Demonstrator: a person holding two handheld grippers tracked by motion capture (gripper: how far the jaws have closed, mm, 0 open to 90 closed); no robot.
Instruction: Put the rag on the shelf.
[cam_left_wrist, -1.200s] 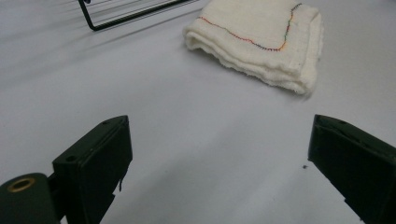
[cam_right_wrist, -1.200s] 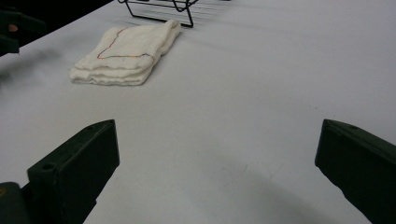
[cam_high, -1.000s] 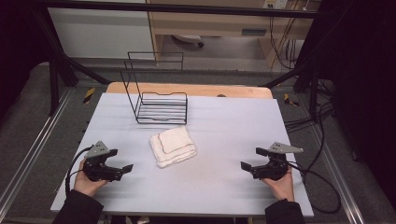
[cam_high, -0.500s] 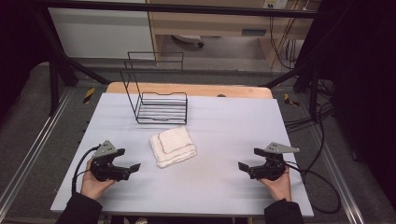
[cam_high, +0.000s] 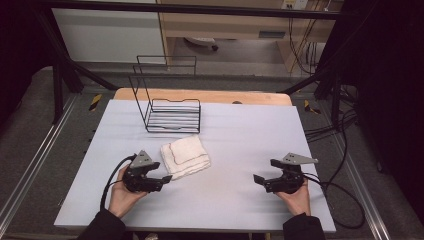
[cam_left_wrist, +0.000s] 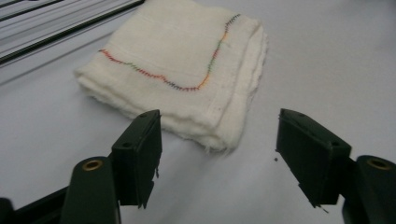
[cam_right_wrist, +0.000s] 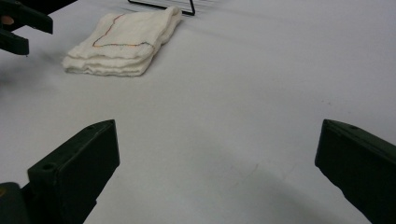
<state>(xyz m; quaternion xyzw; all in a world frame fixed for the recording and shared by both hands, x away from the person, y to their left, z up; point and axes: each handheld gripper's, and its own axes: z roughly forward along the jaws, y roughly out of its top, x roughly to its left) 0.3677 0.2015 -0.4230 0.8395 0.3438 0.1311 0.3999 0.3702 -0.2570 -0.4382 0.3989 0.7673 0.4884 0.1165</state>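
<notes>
- While two hands are reaching in from the near edge of the table (cam_high: 240, 200), each one is holding a gripper low over the top.
- The left gripper (cam_high: 161, 180) is sitting just beside the folded cloth (cam_high: 185, 156), and its jaws are spread wide with nothing between them.
- In the left gripper view, the folded cloth (cam_left_wrist: 177, 74) is lying right ahead of the jaws and a bit to their left, with its near corner pointing at the gap but not yet inside it.
- The right gripper (cam_high: 259, 180) is waiting well apart from the cloth, and its jaws are spread wide and holding nothing too.
- So the left gripper is much nearer, and I am guessing it is the one that should go for the cloth, moving straight ahead to pinch the near corner.
- The cloth is looking almost square, with layers stacked up and a line of colored stitching on top, so it is probably going to feel soft and floppy.
- Nothing is standing between the left gripper and the cloth.
- Farther back, a black wire rack (cam_high: 170, 112) is standing just behind the cloth, close to its far edge.
- The rack could be getting in the way if the cloth is pushed away.
</notes>
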